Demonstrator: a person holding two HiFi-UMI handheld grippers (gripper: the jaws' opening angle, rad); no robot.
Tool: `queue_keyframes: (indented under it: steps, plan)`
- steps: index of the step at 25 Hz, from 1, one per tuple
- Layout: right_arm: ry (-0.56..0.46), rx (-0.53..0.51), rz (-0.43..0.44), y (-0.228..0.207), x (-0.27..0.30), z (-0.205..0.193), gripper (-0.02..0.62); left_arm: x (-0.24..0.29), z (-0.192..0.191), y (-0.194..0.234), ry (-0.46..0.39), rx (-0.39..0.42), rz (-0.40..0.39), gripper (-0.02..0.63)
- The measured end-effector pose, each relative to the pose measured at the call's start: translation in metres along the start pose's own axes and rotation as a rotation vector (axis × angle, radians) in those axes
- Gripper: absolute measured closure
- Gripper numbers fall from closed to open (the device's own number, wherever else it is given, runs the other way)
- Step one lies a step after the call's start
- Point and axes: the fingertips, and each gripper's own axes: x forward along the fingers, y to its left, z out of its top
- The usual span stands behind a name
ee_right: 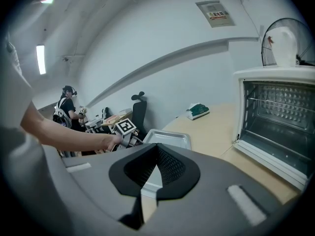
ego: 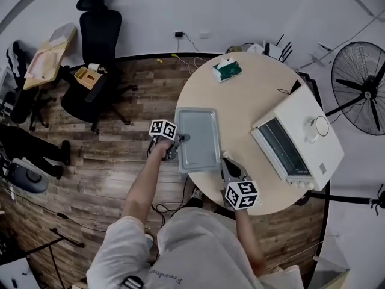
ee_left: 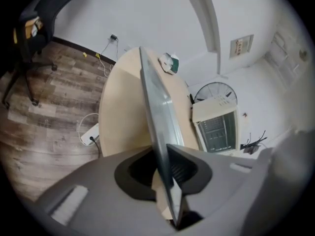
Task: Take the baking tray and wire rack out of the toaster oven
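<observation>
Looks like an office-type room, maybe doubling as a test lab, not a real kitchen. You've got a wood-plank floor point(ego: 90, 161), plain white walls point(ego: 210, 5), and a black high-backed swivel office chair point(ego: 96, 47) by a cluttered light-wood desk point(ego: 51, 56). A white toaster oven point(ego: 301, 140) just sits on a round beige table point(ego: 246, 101), with a black pedestal fan point(ego: 361, 83) beside it. The right gripper view shows another person point(ee_right: 66, 107) at the far desks under a ceiling strip light point(ee_right: 41, 59).
</observation>
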Motion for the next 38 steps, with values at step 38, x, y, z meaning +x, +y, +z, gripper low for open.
queue_keyframes:
  steps: [38]
  plan:
    - [-0.052,0.083,-0.15,-0.062,-0.061,-0.014,0.6,0.014,0.07,-0.027,-0.167,0.578,0.689,0.296]
